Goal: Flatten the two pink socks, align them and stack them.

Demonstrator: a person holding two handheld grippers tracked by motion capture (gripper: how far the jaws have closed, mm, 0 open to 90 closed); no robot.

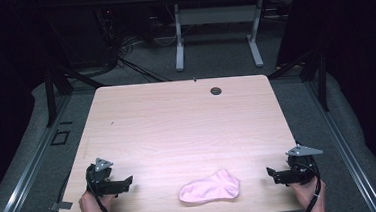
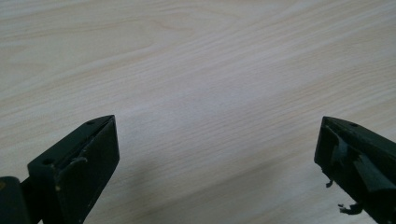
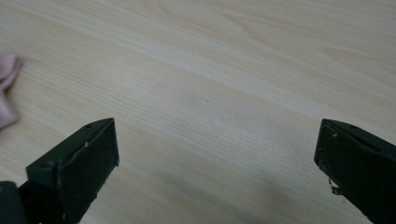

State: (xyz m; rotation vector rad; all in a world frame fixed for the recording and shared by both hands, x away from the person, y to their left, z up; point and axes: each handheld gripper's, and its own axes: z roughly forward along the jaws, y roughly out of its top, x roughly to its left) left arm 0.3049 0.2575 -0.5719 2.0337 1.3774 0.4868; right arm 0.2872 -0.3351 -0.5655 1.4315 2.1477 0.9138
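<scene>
Both tongs stand released, with nothing between their jaws. The left tongs [image 1: 127, 181] rest at the worktop's near left edge, the right tongs [image 1: 272, 173] at its near right, each pointing inward and well apart from the pink sock [image 1: 209, 188]. The sock lies flat near the front edge of the worktop [image 1: 177, 122], roughly midway between them. Judging by this, either handling is finished or none has begun.

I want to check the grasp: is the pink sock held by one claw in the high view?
No, the pink sock lies free on the table, between the open left claw and right claw.
</scene>
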